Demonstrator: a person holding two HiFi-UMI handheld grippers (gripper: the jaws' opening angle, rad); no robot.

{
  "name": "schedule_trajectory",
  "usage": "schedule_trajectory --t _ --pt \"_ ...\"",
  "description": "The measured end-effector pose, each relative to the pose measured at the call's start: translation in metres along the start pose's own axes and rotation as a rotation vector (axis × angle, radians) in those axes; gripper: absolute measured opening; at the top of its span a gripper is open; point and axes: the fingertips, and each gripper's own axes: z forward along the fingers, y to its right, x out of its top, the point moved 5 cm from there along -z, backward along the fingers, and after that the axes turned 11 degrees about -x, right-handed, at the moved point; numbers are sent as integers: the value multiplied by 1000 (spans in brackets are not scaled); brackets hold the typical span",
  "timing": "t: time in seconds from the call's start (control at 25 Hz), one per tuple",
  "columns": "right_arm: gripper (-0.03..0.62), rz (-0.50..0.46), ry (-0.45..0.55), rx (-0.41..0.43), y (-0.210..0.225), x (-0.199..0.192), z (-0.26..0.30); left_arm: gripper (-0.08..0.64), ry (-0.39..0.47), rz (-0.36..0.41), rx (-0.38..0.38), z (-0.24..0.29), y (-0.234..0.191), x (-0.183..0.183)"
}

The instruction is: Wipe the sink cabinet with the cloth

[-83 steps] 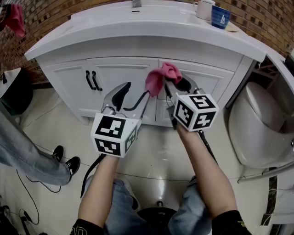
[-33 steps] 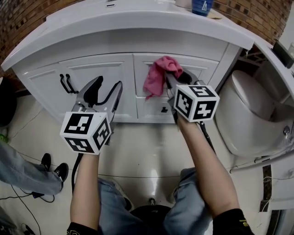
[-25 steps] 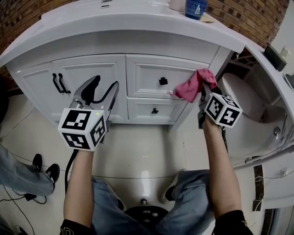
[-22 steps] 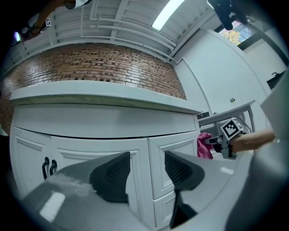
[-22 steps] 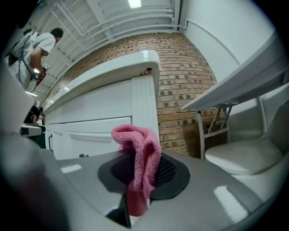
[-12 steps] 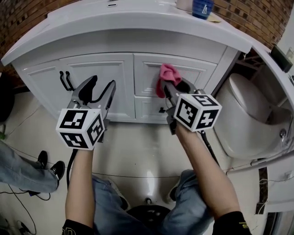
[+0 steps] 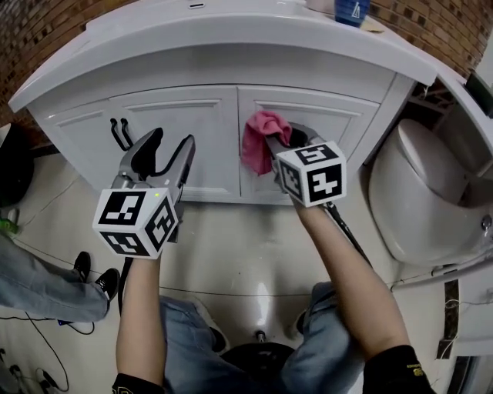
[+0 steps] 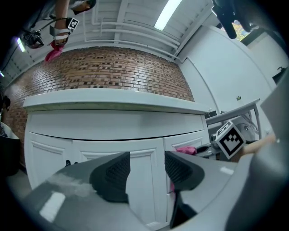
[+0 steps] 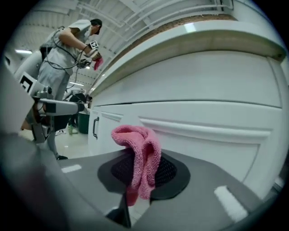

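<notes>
A pink cloth [image 7: 259,138] is bunched against the upper drawer front of the white sink cabinet [image 7: 208,131], right of its middle seam. My right gripper [image 7: 279,143] is shut on the cloth [image 9: 139,158], which folds over between the black pads [image 9: 169,173]. My left gripper [image 7: 163,148] is open with nothing in it, held in front of the cabinet's left door, apart from it. In the left gripper view the left gripper [image 8: 146,169] faces the door panels, and the cloth [image 8: 186,150] shows at the right.
A white toilet [image 7: 420,192] stands right of the cabinet. The countertop [image 7: 231,35] overhangs the doors, with a blue cup [image 7: 351,9] on its far right. Black door handles [image 7: 119,132] sit at the left. A person's legs and shoes [image 7: 92,273] are at the left.
The right gripper with the cloth has swept from the cabinet's right edge back left across the drawer fronts, ending near the middle seam. The left gripper has stayed open in about the same place.
</notes>
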Motion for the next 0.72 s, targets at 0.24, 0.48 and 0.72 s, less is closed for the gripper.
schedule_trajectory --t 0.24,0.48,0.72 --pt "75 113 5 -147 93 -12 -55 238 -4 13 -75 23 18 -4" --pt "75 104 -55 -437 191 -48 -97 238 -12 32 -118 36 38 -5" --pt "75 212 -51 -297 155 -58 -80 238 -12 46 -136 42 48 -5"
